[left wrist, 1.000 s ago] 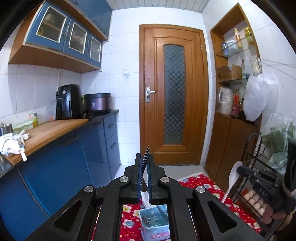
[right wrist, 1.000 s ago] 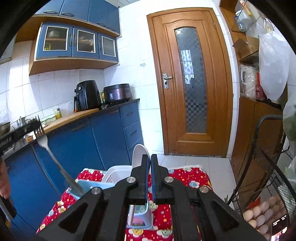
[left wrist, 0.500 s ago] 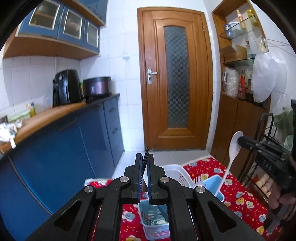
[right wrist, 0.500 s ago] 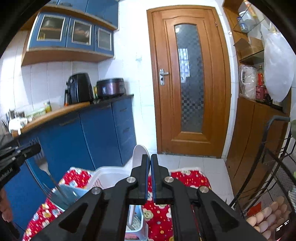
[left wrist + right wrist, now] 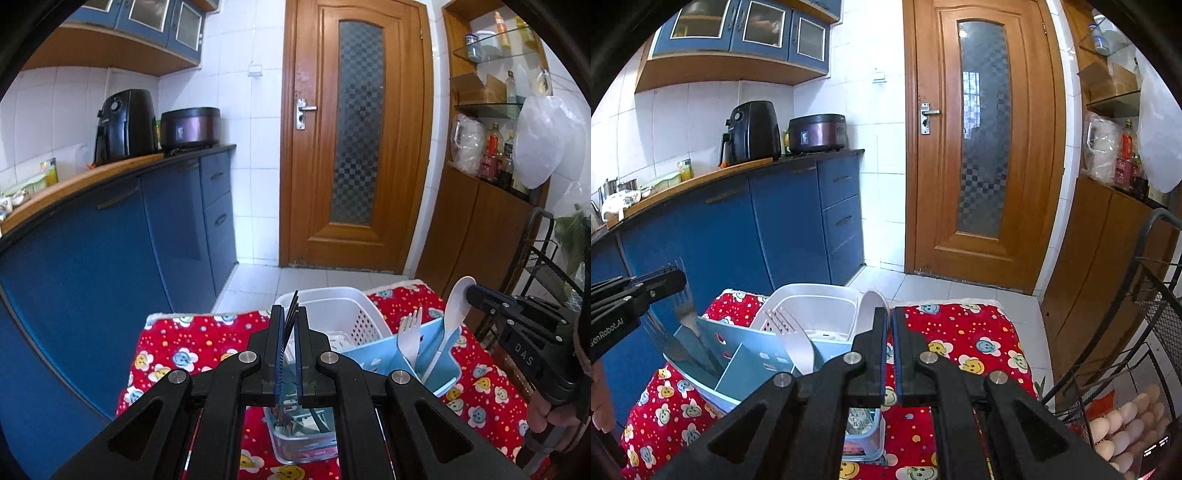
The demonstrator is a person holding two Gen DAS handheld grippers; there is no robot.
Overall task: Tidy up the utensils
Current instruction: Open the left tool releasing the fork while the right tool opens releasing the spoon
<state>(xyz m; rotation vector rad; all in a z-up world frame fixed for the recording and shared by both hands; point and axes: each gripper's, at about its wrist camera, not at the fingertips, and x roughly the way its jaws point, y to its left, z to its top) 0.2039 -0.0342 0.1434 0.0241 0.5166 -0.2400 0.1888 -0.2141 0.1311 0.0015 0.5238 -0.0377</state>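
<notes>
The tall panelled wooden door [image 5: 354, 155] with its frosted checkered glass fills the far wall. Glossy blue cabinets [image 5: 110, 266] run along my left under a wood-topped counter [image 5: 701, 179].

Below me a soft red cloth [image 5: 192, 343] printed with smiling flowers covers the work surface. Its right half lies bare and open, ending at a pale fringe near the tiled floor. A black wire rack [image 5: 1145, 280] crowds that right edge, with eggs [image 5: 1126, 424] low in it.

My left gripper [image 5: 289, 314] is pinched narrow on a metal fork [image 5: 687, 325], thin and shiny, tines up, handle reaching down into the left compartment of the blue caddy [image 5: 373, 354]. My right gripper [image 5: 890, 314] is clamped tight on a white spoon [image 5: 456, 302], smooth plastic with a rounded bowl at the top, whose handle slants down into the caddy's right compartment.

The white basket [image 5: 332, 306], slotted plastic with rounded corners, sits just behind the caddy and touches it. The caddy is flat-walled with oval cut-outs. In front of it stands a small clear box [image 5: 295, 448] holding more metal cutlery. A white plastic fork [image 5: 410, 332] stands upright in the caddy between my two pieces.
</notes>
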